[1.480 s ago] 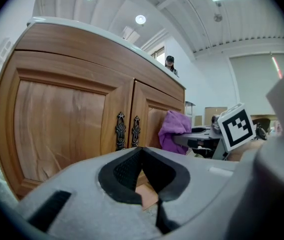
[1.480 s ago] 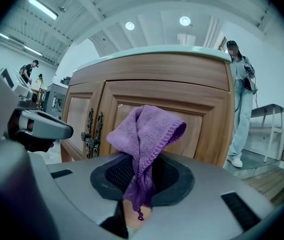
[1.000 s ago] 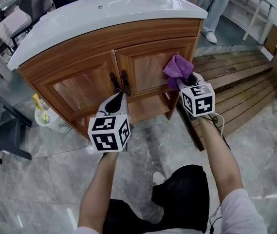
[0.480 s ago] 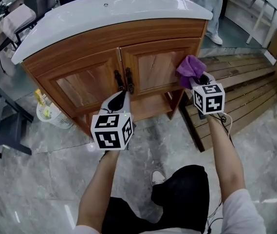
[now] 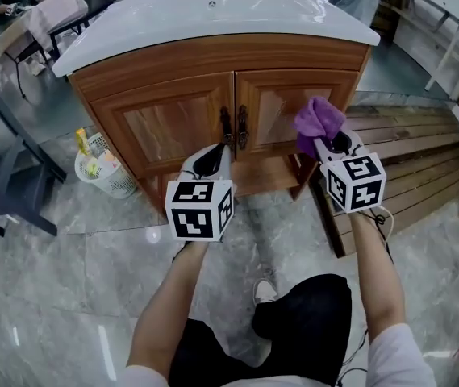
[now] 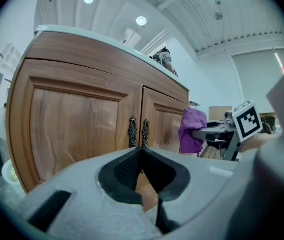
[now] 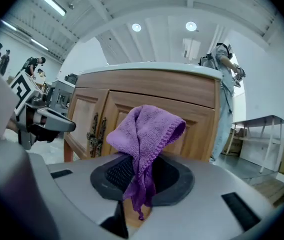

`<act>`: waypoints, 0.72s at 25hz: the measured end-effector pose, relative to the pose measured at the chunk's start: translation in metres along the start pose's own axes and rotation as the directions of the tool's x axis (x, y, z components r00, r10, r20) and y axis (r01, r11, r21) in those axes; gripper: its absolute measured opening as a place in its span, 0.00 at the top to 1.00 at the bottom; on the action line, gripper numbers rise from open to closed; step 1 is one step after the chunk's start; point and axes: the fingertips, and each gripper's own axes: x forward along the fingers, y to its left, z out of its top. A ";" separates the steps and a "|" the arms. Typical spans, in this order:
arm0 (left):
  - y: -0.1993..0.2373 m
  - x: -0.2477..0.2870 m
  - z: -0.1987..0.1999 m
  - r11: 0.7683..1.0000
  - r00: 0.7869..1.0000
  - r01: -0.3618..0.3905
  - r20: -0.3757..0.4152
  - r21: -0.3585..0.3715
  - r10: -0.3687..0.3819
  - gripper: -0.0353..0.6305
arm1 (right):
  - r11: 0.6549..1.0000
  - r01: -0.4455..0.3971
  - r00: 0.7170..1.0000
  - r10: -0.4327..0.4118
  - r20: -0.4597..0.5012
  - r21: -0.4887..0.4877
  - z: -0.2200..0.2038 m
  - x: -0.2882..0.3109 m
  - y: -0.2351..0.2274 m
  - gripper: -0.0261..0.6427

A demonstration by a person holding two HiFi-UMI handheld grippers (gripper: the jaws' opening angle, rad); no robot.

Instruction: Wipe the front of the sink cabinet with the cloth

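Observation:
The wooden sink cabinet (image 5: 181, 119) with a white basin top stands ahead, its two doors shut and two dark metal handles (image 5: 234, 127) at the centre. My right gripper (image 5: 331, 142) is shut on a purple cloth (image 5: 318, 122), held just in front of the right door (image 7: 196, 129). The cloth (image 7: 146, 134) stands up bunched between the jaws in the right gripper view. My left gripper (image 5: 215, 159) is shut with nothing in it, low before the handles (image 6: 138, 132). The left gripper view shows the cloth (image 6: 191, 129) off to the right.
A white wire basket (image 5: 104, 168) with small items sits on the floor left of the cabinet. Wooden slats (image 5: 411, 160) lie on the floor to the right. A chair (image 5: 43, 22) and a dark table frame (image 5: 3, 184) stand at left. A person (image 7: 226, 89) stands beyond the cabinet's right end.
The view has shifted so the cabinet now sits further right and more centred. Both grippers keep their hold and their place before the doors; the cloth stays near the right door.

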 end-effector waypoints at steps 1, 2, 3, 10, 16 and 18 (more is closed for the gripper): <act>0.003 -0.004 0.001 1.000 1.000 -0.007 0.006 -0.005 0.007 0.94 | 1.000 -0.029 1.000 0.029 0.008 -0.006 0.005 0.003 0.013 0.85; 0.006 -0.008 0.001 1.000 1.000 -0.014 0.012 -0.012 0.014 0.94 | 0.998 -0.057 0.998 0.058 0.016 -0.012 0.009 0.006 0.027 0.85; 0.010 -0.012 0.002 1.000 1.000 -0.020 0.018 -0.018 0.021 0.94 | 0.996 -0.084 0.996 0.084 0.022 -0.020 0.013 0.009 0.040 0.85; 0.050 -0.044 -0.004 0.993 0.993 -0.114 0.029 -0.034 0.115 0.94 | 0.965 -0.259 0.962 0.262 0.072 -0.048 0.040 0.033 0.133 0.85; 0.094 -0.080 -0.019 0.974 0.975 -0.220 0.025 -0.057 0.222 0.94 | 0.907 -0.407 0.907 0.415 0.065 -0.107 0.044 0.059 0.220 0.85; 0.106 -0.092 -0.025 0.965 0.967 -0.255 0.013 -0.056 0.256 0.94 | 0.888 -0.446 0.889 0.454 0.060 -0.110 0.042 0.066 0.245 0.85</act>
